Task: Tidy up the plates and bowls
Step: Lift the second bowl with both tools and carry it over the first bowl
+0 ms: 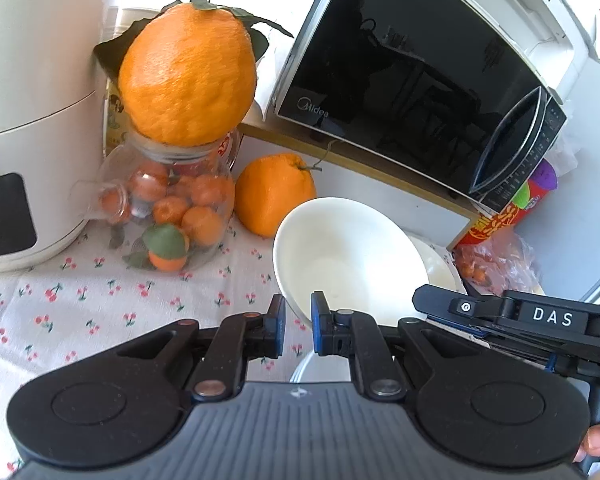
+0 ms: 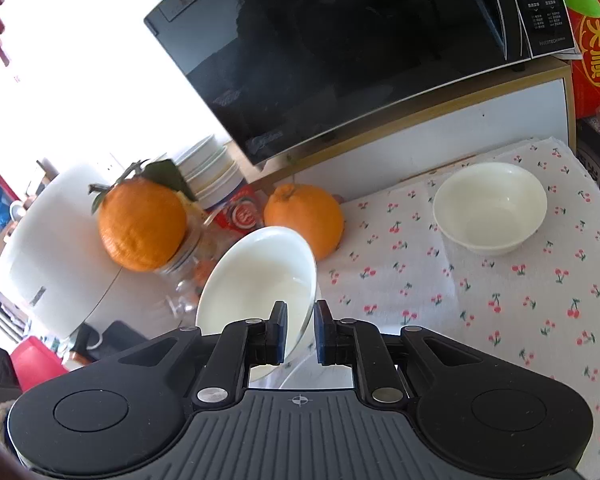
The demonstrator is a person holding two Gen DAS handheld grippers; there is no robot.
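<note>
The bowl (image 1: 348, 256) looks like smooth, glossy white ceramic. The cloth (image 2: 520, 300) is matt woven fabric with a cherry print. The microwave (image 1: 412, 80) door is shiny dark glass. The jar (image 1: 172, 208) is clear glass. Each orange (image 1: 188, 72) has rough, dimpled skin.

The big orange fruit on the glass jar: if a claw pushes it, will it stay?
The big round orange fruit probably rolls off: it only balances on the mouth of the clear glass jar. Wider than that mouth, it seems top-heavy; the jar might tip.
</note>
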